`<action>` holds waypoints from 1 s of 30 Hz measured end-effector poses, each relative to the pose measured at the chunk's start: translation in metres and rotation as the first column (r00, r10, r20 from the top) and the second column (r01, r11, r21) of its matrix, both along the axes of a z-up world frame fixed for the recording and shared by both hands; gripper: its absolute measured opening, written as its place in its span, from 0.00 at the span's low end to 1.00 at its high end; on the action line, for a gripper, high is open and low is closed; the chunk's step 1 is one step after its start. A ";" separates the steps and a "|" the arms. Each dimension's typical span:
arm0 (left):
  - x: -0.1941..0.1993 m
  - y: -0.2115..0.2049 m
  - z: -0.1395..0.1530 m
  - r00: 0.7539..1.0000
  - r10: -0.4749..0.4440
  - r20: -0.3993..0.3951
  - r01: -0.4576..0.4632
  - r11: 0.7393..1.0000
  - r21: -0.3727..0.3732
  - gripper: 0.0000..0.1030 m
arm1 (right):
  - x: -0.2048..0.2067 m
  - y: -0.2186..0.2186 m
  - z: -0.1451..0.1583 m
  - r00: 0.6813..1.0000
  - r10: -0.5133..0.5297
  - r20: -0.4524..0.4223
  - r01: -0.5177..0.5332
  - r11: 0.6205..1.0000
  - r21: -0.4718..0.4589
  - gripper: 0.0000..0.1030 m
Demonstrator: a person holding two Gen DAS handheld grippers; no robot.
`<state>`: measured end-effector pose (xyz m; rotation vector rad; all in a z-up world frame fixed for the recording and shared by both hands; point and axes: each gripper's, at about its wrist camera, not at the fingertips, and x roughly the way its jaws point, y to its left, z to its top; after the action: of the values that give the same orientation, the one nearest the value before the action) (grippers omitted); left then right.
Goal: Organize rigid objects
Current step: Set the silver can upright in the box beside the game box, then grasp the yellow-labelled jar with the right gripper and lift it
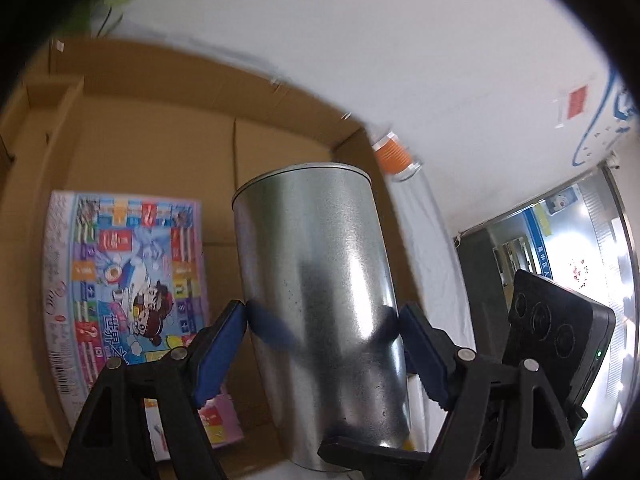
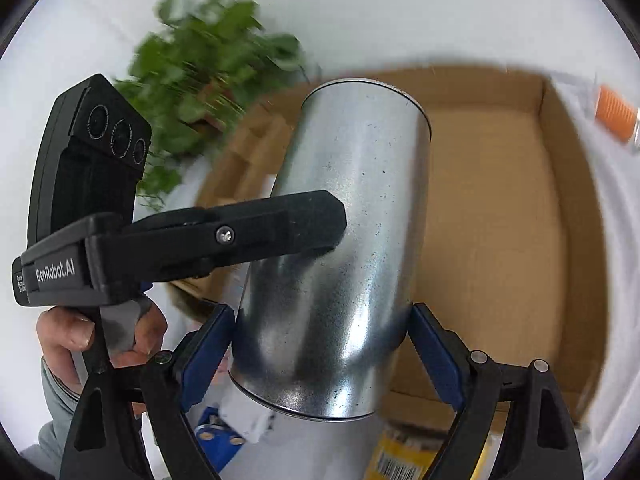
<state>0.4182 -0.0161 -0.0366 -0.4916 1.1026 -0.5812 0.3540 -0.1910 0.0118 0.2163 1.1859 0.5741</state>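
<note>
Metal can (image 1: 320, 304): plain cylinder, galvanized-looking silver sheet with a mottled, finely speckled sheen and a thin rolled rim at each end, held tilted in the air over the open cardboard box (image 1: 160, 132). The left hand-held gripper (image 1: 322, 318) is clamped on its side wall with blue pads pressed to the metal, and the right hand-held gripper (image 2: 322, 334) grips it likewise (both on the can at once). In the box, matte brown corrugated board, lies a flat, glossy, colourfully printed game box (image 1: 128, 280); an orange ribbed cylinder (image 1: 394, 154) rests just outside on the white desk (image 1: 400, 60).
</note>
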 end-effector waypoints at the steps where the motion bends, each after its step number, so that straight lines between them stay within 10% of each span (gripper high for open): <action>1: 0.005 0.000 -0.010 1.000 -0.001 -0.026 0.001 1.000 0.006 0.75 | 0.002 0.001 -0.012 1.000 -0.002 -0.022 0.002 1.000 -0.006 0.84; 10: -0.008 0.002 -0.045 0.992 0.031 -0.119 -0.022 0.997 0.076 0.71 | -0.008 0.005 -0.038 0.996 -0.029 -0.081 0.025 0.998 -0.052 0.85; 19: -0.106 0.028 -0.002 0.999 0.008 0.054 -0.015 0.992 0.127 0.72 | -0.100 -0.106 0.016 0.989 -0.124 0.079 0.129 0.990 -0.059 0.88; 22: -0.142 0.020 -0.012 0.999 -0.021 0.032 0.019 0.998 0.066 0.72 | -0.106 -0.106 -0.011 0.990 -0.140 -0.007 0.139 0.988 -0.071 0.72; 30: -0.145 -0.001 -0.069 0.988 -0.075 -0.137 0.065 0.995 -0.078 0.76 | -0.115 -0.028 -0.054 0.998 0.006 -0.067 -0.010 0.998 -0.061 0.81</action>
<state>0.2736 -0.0167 -0.1056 -0.5657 1.2387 -0.6586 0.2389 -0.2193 -0.0421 0.1802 1.2680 0.5399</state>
